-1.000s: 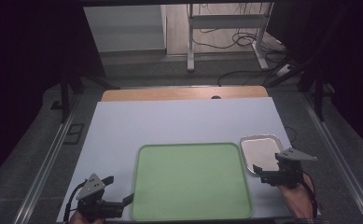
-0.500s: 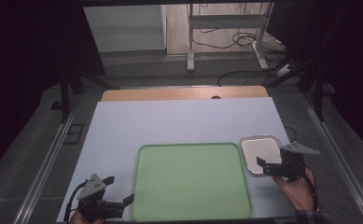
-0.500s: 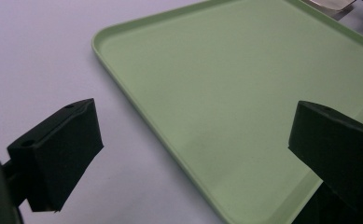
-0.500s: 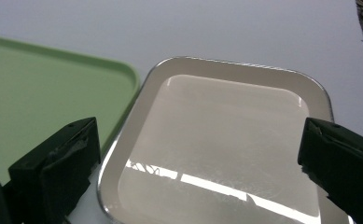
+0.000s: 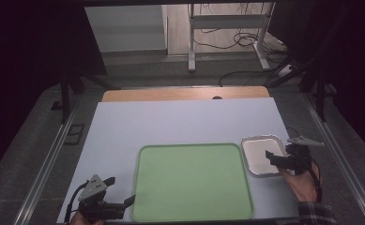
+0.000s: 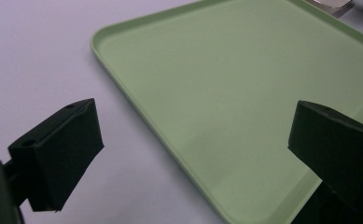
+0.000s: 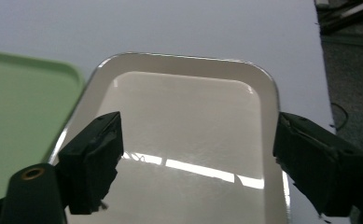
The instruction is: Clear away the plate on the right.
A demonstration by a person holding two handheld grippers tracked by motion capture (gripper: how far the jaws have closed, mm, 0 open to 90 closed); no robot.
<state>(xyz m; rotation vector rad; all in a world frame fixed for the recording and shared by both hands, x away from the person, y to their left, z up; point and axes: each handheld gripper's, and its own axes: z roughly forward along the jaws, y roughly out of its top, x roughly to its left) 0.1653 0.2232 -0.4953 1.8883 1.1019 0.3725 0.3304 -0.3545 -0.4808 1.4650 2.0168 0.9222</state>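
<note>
With your right gripper [image 7: 195,163] just narrowing but gripping nothing yet, settle its jaws squarely on the near rim of the small shiny rectangular metal tray [image 7: 188,121] – beside the large pale-green plastic tray [image 5: 193,180] – before squeezing (left gripper [image 6: 193,154] gapes idle).

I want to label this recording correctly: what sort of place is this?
Probably a lab or workshop test bench, not a home: a white-covered table with only a green tray and a metal tray, loose cables on the floor, and dark surroundings.
</note>
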